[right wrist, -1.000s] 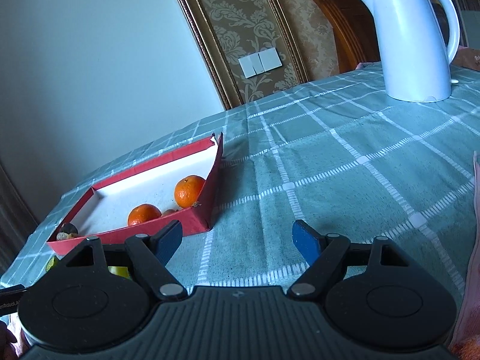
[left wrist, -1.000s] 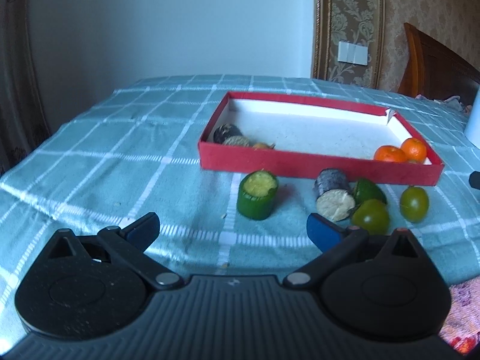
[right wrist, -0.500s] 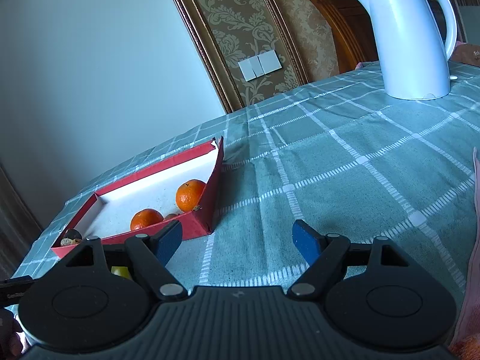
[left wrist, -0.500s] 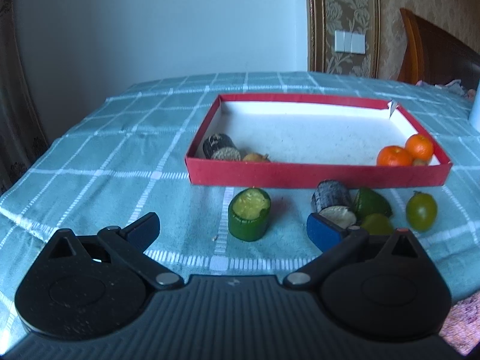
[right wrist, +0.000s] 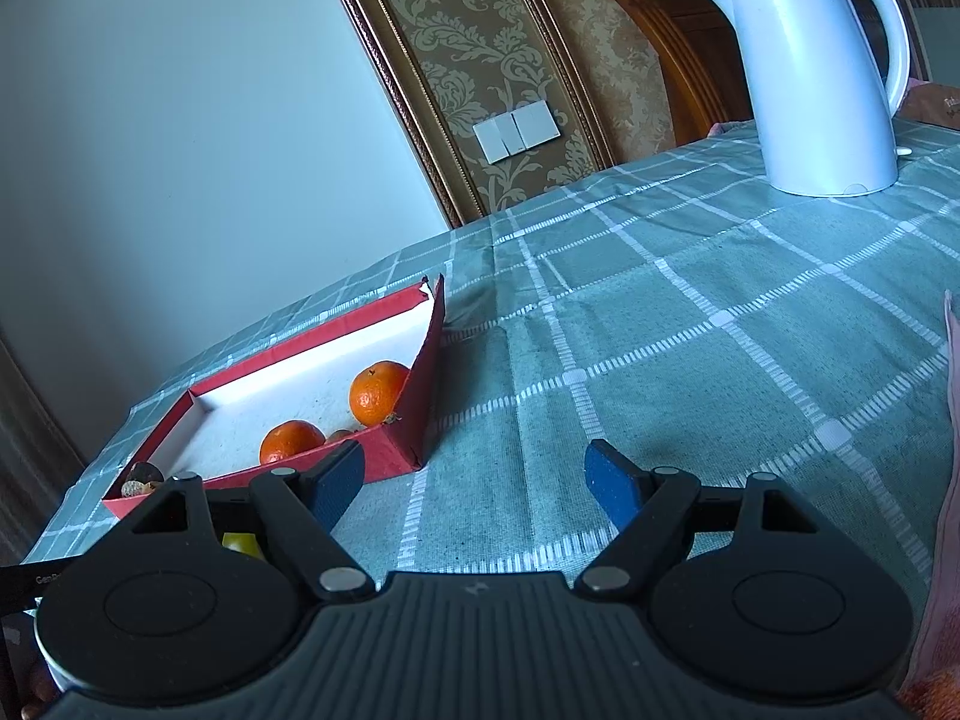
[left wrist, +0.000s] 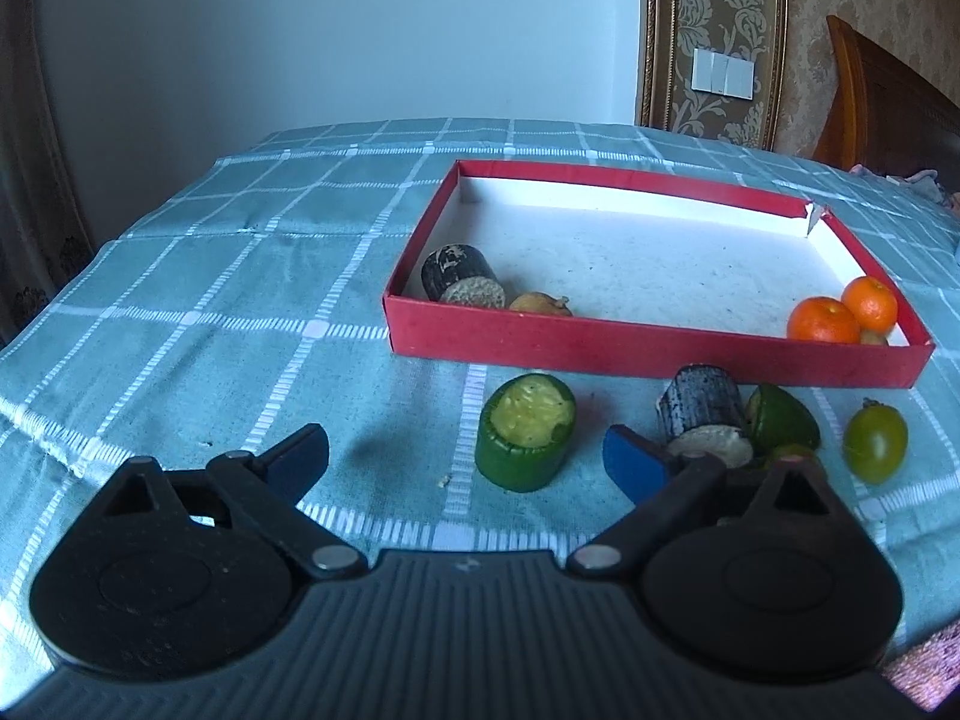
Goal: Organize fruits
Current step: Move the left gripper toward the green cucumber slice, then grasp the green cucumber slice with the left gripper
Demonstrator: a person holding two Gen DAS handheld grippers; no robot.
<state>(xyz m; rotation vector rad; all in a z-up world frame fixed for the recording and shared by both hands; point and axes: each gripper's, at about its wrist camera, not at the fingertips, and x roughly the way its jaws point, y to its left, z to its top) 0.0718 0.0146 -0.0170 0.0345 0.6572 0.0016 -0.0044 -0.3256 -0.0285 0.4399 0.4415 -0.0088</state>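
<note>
Table draped in a teal checked cloth [left wrist: 252, 276], seen from both handheld grippers. White electric kettle [right wrist: 816, 72] stands upright at the far right of the cloth, well apart from everything else. Red shallow box [left wrist: 648, 345] with a white floor lies near the middle of the table; one far corner of its wall is torn open.

Left gripper [left wrist: 465, 459]: jaws spread wide, having just been closing a little, with nothing pressed between the pads. The green cut cylinder [left wrist: 527, 432], pale cut face up, stands on the cloth just outside the box's near wall and lines up with the gap between the fingers, nearer the right blue pad; whether it lies within reach of the pads cannot be told. Right gripper [right wrist: 474, 480]: jaws moderately open over bare cloth, holding and touching nothing; its left finger overlaps the box's near corner in view.

Fruits inside the box: two oranges [left wrist: 823, 320] side by side in the near right corner, a small brownish item tucked against them; a dark cut cylinder [left wrist: 459, 281] on its side and a small yellowish fruit [left wrist: 540, 303] in the near left corner.

Fruits outside, along the near wall: a second dark cylinder [left wrist: 702, 417], green pieces [left wrist: 780, 423] touching it, and a green tomato [left wrist: 875, 444] standing apart at the right.
</note>
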